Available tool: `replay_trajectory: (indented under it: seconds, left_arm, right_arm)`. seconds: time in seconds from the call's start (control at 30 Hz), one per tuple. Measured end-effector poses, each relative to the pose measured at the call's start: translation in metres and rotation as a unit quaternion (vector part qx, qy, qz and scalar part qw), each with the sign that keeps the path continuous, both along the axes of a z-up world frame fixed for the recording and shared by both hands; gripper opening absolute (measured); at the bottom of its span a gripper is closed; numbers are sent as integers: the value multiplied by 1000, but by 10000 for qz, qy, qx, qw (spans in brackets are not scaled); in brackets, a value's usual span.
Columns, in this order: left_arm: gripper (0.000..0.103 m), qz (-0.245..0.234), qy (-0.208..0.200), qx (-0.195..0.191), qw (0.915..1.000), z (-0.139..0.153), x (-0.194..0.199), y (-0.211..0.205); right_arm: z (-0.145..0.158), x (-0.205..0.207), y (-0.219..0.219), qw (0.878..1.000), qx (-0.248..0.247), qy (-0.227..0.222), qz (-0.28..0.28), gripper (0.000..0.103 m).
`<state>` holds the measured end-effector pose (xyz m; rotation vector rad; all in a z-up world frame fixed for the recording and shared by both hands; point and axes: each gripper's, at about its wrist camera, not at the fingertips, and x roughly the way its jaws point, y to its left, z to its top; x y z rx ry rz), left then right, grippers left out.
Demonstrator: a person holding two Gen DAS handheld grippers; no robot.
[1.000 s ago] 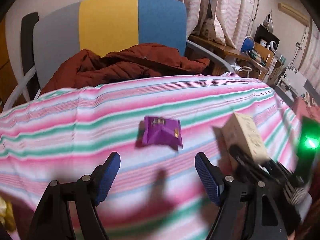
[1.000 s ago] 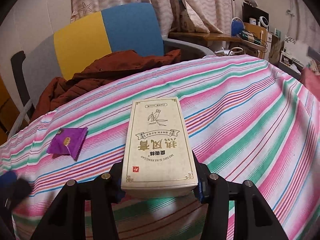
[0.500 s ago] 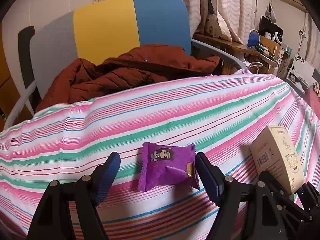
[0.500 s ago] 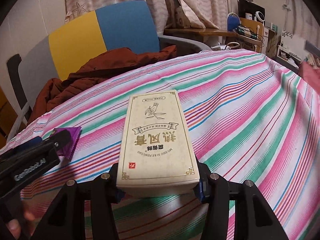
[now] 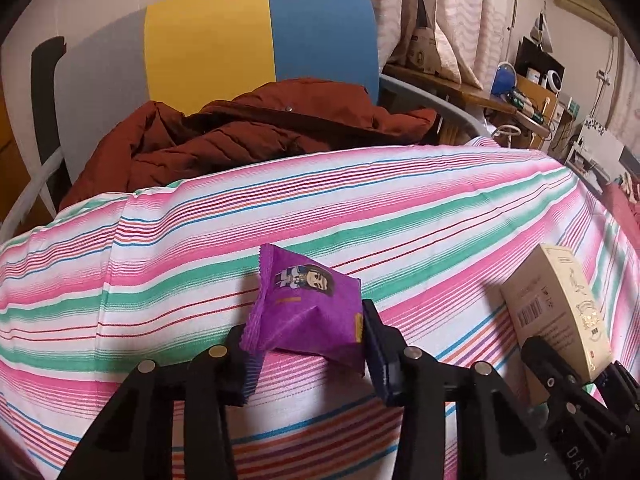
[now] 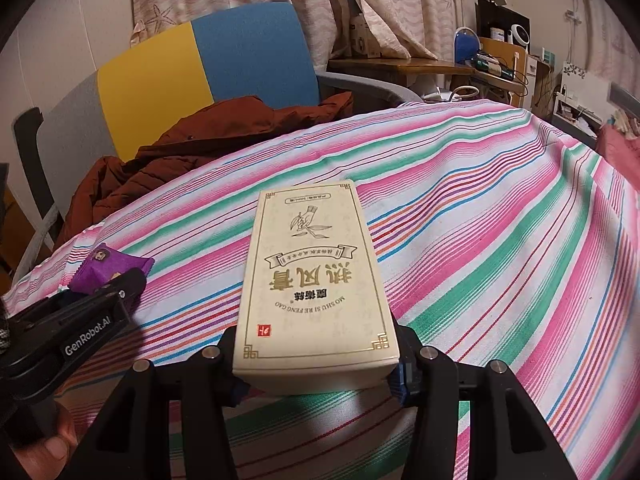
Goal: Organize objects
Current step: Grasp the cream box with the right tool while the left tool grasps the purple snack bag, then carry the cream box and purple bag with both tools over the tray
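Your left hand-held gripper [image 5: 306,354] is clenched on the crinkly purple snack packet [image 5: 306,312]. Your right hand-held gripper [image 6: 320,376] grasps the cream cardboard box [image 6: 316,284] above the striped cloth-covered bench [image 6: 500,248].

The left claw [image 5: 306,354] is closed, both blue-padded fingers [image 5: 378,354] pressing inward from opposite sides. Its black linkage arms converge toward the camera. In the right wrist view, the left claw [image 6: 102,286] sits low at the far left, with part of the operator's left hand [image 6: 48,442] visible beneath its black body. The right claw [image 6: 318,378] is also closed, its fingers [image 6: 404,376] clamped at either side and pointing forward, roughly level. The two claws sit near each other, left beside right, not touching.
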<state>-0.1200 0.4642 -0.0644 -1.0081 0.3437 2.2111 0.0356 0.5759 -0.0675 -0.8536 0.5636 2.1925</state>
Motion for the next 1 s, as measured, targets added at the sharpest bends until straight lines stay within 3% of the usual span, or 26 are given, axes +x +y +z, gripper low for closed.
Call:
replay_trajectory:
  seconds: [0.27, 0.57, 1.0]
  left_arm:
    - [43, 376, -35, 309, 9988, 2, 5, -36]
    - [43, 565, 115, 351, 9977, 4, 30, -75]
    - [43, -103, 696, 412, 9967, 20, 110, -103]
  right_arm:
    - [0, 0, -2, 10000, 39, 0, 6, 53]
    - [10, 2, -13, 9994, 333, 72, 100, 53]
    - [21, 24, -62, 9975, 533, 182, 419, 53]
